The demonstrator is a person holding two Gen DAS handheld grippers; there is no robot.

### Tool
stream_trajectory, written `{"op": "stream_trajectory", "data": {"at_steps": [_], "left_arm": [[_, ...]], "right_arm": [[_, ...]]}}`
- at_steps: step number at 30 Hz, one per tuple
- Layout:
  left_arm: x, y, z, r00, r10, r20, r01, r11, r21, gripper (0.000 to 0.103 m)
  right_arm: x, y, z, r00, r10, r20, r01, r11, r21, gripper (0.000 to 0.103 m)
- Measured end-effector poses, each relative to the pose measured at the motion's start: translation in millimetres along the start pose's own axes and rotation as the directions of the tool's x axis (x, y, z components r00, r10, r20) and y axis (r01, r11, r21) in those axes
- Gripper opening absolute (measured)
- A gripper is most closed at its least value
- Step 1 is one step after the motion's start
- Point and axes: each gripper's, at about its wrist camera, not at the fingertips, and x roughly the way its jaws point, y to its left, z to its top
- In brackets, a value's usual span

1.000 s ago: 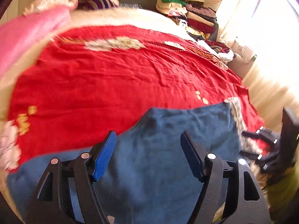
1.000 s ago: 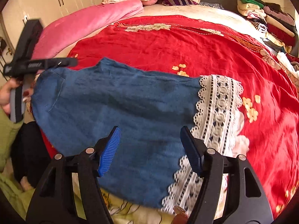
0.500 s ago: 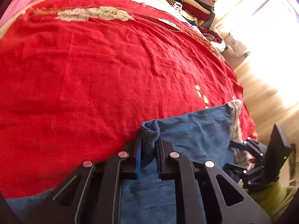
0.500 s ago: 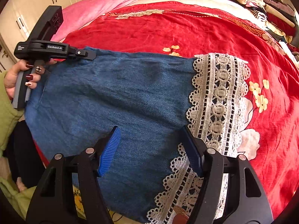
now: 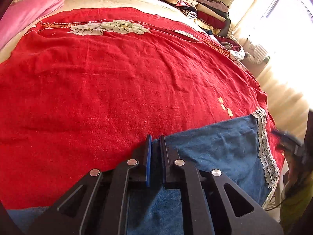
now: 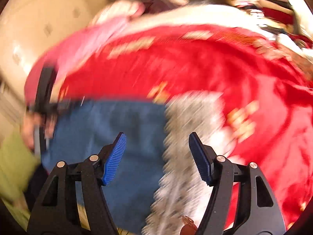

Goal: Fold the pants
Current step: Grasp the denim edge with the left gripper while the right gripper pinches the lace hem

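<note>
- left gripper is clamped tight on a bunched edge of the blue pants
- pants lie along the near edge of the red bedspread, white lace trim toward its right corner
- right gripper spread wide, gripping nothing, above the pants; that view's pretty blurry

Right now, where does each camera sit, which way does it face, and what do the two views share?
Left wrist: on the left gripper, facing across the red bedspread toward stacked clothes; own fingers shut on the blue pants.
Right wrist: on the right gripper, blurred, facing over the pants and lace hem; own fingers open.
Shared: pants, lace hem, bedspread, pink blanket, and each other's gripper.
</note>
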Motion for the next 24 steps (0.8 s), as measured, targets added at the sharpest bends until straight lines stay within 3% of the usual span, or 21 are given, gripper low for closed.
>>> {"op": "stream_trajectory", "data": {"at_steps": [2, 7, 9, 11, 12, 13, 19, 21, 24], "left_arm": [[-1.5, 1.3, 0.3, 1.000, -0.002, 0.001, 0.002, 1.000, -0.003, 0.007], [-2.3, 1.1, 0.3, 1.000, 0.000, 0.001, 0.000, 1.000, -0.002, 0.007], [-3.7, 1.2, -0.4, 1.000, 0.000, 0.002, 0.000, 1.000, -0.001, 0.007], [-4.6, -0.9, -3.3, 1.000, 0.008, 0.005, -0.008, 1.000, 0.016, 0.007], [-5.4, -3.2, -4.3, 1.000, 0.013, 0.008, -0.014, 1.000, 0.028, 0.007], [-6.2, -4.7, -6.2, 1.000, 0.018, 0.013, -0.019, 0.999, 0.039, 0.006], [-27.4, -12.2, -1.7, 0.994, 0.018, 0.110, -0.025, 0.998, 0.064, 0.005], [-23.7, -12.2, 1.8, 0.993, 0.043, 0.106, -0.050, 0.996, 0.071, 0.005], [-12.9, -10.9, -0.1, 0.994, 0.069, 0.083, -0.074, 0.995, 0.066, 0.005]], "right_arm": [[1.4, -21.4, 16.7, 1.000, -0.017, 0.015, 0.016, 0.998, 0.060, 0.060], [51.7, -60.5, 35.3, 0.994, 0.032, -0.108, -0.014, 0.987, 0.159, 0.058], [68.1, -66.2, 30.6, 0.988, 0.035, -0.147, -0.009, 0.985, 0.173, 0.045], [67.7, -65.8, 21.5, 0.991, 0.039, -0.129, -0.018, 0.987, 0.162, 0.029], [62.2, -64.0, 17.0, 0.991, 0.086, -0.102, -0.069, 0.985, 0.157, 0.017], [57.7, -62.3, 13.5, 0.991, 0.102, -0.085, -0.089, 0.986, 0.143, 0.015], [19.5, -37.3, 16.7, 0.996, 0.039, 0.084, -0.035, 0.998, -0.048, 0.013], [25.7, -35.7, 24.3, 0.997, 0.017, 0.081, -0.011, 0.997, -0.073, 0.013], [53.4, -34.3, 26.0, 0.999, -0.051, 0.009, 0.052, 0.992, -0.117, 0.014]]}}
